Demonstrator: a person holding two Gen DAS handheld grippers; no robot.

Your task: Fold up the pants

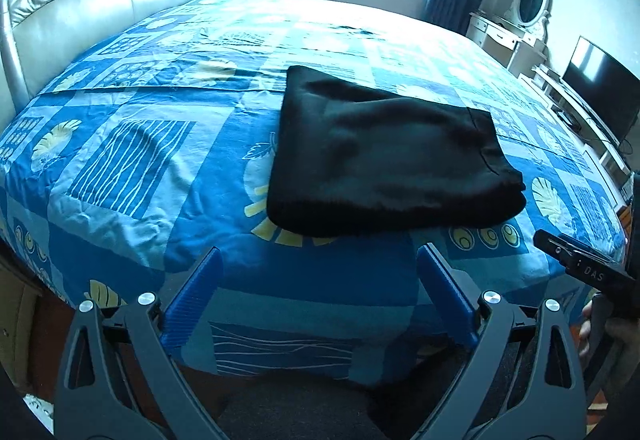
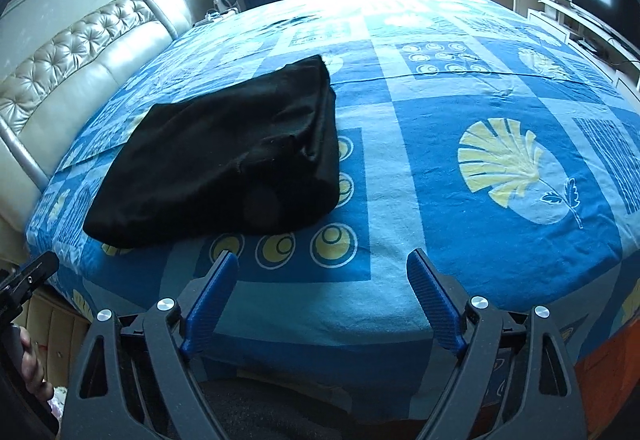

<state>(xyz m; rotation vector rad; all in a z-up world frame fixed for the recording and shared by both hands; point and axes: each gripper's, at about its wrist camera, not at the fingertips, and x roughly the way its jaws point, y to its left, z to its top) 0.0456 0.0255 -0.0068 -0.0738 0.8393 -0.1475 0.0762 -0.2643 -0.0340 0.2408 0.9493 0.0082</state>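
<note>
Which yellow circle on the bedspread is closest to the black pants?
In the right wrist view, the leftmost circle of the near row of three: the pants edge almost touches it. The other two sit further right.

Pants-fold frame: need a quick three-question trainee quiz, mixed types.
1. True or false: the black pants lie folded in a compact stack on the bed.
2. Multiple choice: the left hand-held gripper is A) shut on the pants, B) open with nothing between its fingers, C) out of view.
3. Fill in: in the right wrist view, the right hand-held gripper hangs over the bed's near ____, short of the pants.

Key: 1 true; 2 B; 3 edge.
</note>
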